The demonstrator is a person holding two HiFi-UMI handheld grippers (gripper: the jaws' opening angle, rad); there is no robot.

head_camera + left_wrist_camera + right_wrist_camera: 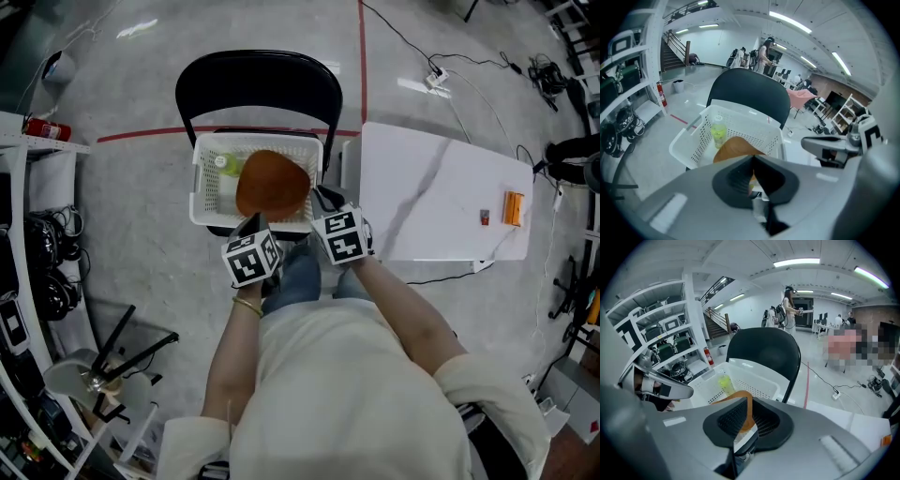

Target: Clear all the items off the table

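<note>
The person sits facing a black chair. A white perforated basket rests on the chair seat.

1. Left gripper: the jaws are closed together. A thin sliver of the orange dish is pinched between the pads at the dish's near left edge.
2. Right gripper: the jaws are nearly together and clamp the curved rim of the same dish at its near right edge. The rim stands upright between the pads.
3. Orange dish: both grippers carry it, one at each near corner. It hangs over the near half of the basket, above the rim. Contact with the basket contents cannot be determined.
4. Green bottle: it lies inside the basket at the far left, beyond the dish.
5. White table: it stands just to the right of the chair. An orange block lies near its far right edge, and a small dark item lies just beside the block. Both are well apart from the grippers.
6. Floor: a red tape line runs behind the chair.
</note>
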